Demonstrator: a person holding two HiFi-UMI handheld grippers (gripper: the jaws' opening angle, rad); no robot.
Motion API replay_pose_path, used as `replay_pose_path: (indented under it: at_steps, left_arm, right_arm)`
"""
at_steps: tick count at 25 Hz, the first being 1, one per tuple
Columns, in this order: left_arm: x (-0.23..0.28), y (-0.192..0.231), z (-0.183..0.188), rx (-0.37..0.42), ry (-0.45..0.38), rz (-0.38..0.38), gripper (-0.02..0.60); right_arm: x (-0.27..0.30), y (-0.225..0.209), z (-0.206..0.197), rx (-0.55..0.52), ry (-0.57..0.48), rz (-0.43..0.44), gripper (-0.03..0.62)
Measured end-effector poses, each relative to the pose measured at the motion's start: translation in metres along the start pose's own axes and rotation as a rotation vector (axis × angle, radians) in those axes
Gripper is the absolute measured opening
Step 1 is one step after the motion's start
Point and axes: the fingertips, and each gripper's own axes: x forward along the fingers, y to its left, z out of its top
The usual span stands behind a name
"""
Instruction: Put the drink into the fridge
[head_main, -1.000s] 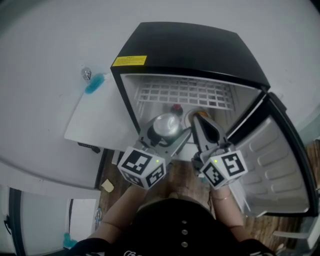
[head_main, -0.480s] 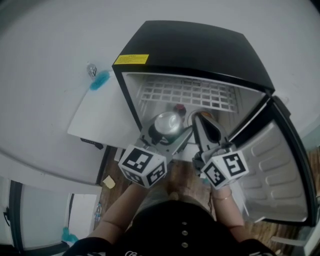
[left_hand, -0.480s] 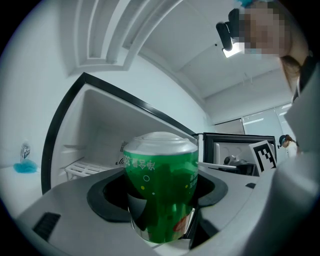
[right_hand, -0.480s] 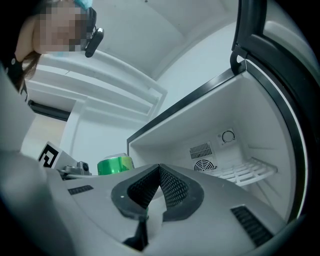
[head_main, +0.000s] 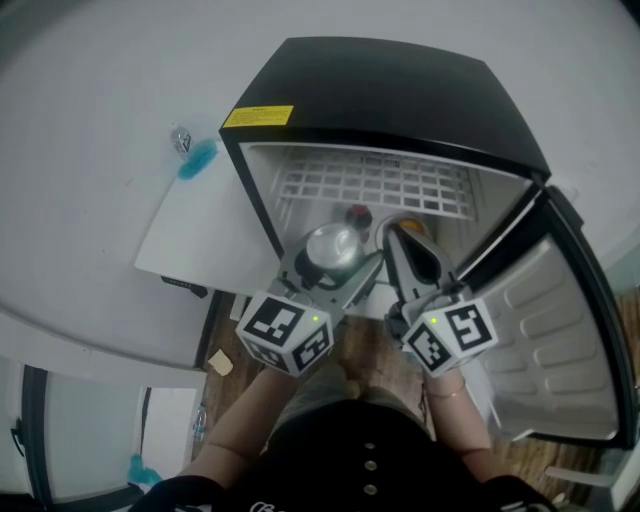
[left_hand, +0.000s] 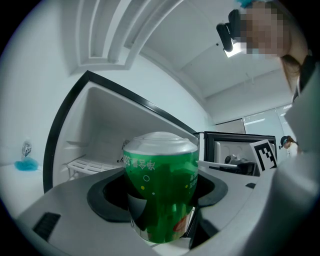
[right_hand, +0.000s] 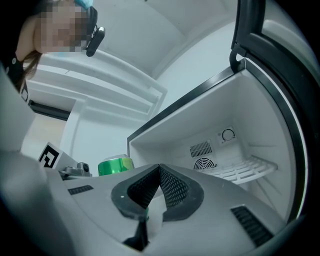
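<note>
Insertion step in hand. Left gripper (left_hand: 159, 210) is clamped on the green drink can (left_hand: 160, 175), which stands upright at the mouth of the open black mini fridge (head_main: 380, 90), below its wire shelf (head_main: 375, 185). Right gripper (right_hand: 159, 187) has its jaws pressed together on nothing, just beside the can. Door (head_main: 560, 330) stands wide open. Next move, in my judgement: carry the can deeper inside, seat it on the fridge floor, then release.

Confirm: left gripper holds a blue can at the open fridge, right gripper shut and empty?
Not quite. The can in the left gripper is green, not blue; the left gripper view shows it. The rest stands: the fridge is open and the right gripper is shut and empty.
</note>
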Motion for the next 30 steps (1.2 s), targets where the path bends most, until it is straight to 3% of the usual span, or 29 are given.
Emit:
replay_pose_path:
  at_steps: [30]
  left_arm:
    - [0.006, 0.032, 0.024, 0.033, 0.008, -0.003, 0.344]
  right_arm:
    - [0.019, 0.004, 0.007, 0.001, 0.003, -0.036, 0.009]
